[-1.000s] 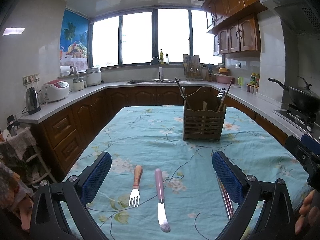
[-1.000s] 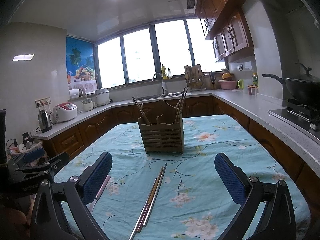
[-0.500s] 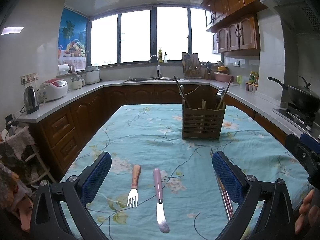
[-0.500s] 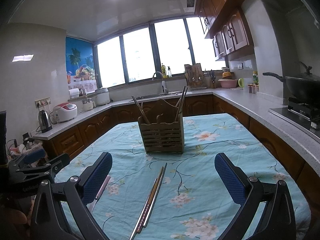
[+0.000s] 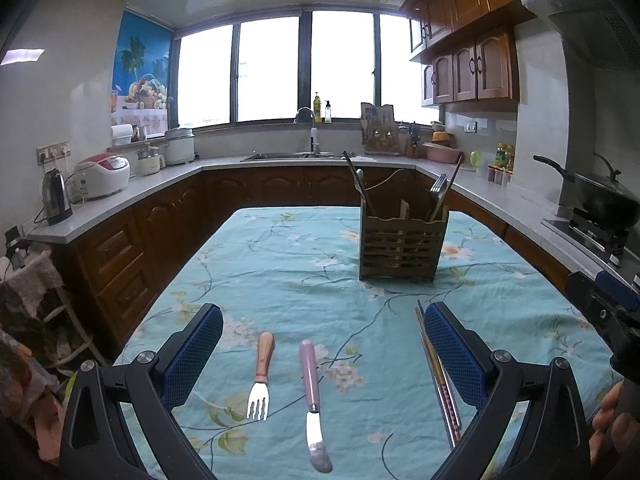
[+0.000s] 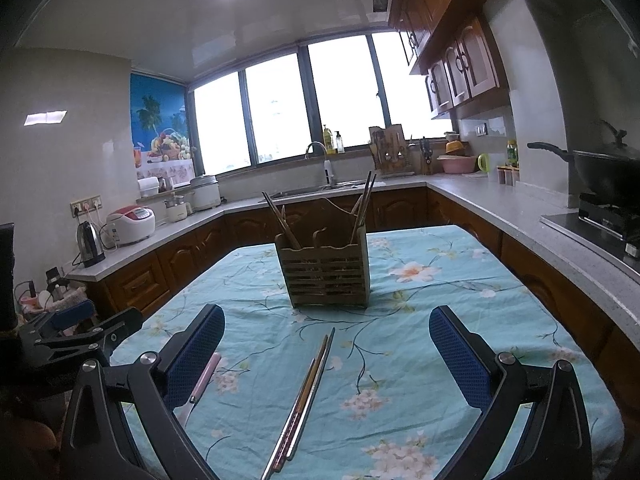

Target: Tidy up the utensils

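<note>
**Fork, knife and chopsticks lie loose before the wooden caddy**

The left gripper (image 5: 320,354) hangs over the near end of the flowered tablecloth (image 5: 296,264), jaws spread wide and holding nothing. Between its blue pads lie a fork (image 5: 260,378) and a knife (image 5: 313,400), side by side and apart. Both run lengthwise away from the camera: the fork's wooden handle points toward the utensil holder (image 5: 402,246), tines toward the gripper; the knife's pink handle points the same way, blade nearest the camera.

A pair of chopsticks (image 6: 302,396) rests between the equally wide, empty fingers of the right gripper (image 6: 326,360). Their long axis slants, far tips aimed up toward the holder, near ends running off the bottom edge. The holder stands upright farther along the table, with utensils already leaning out of its compartments.
</note>
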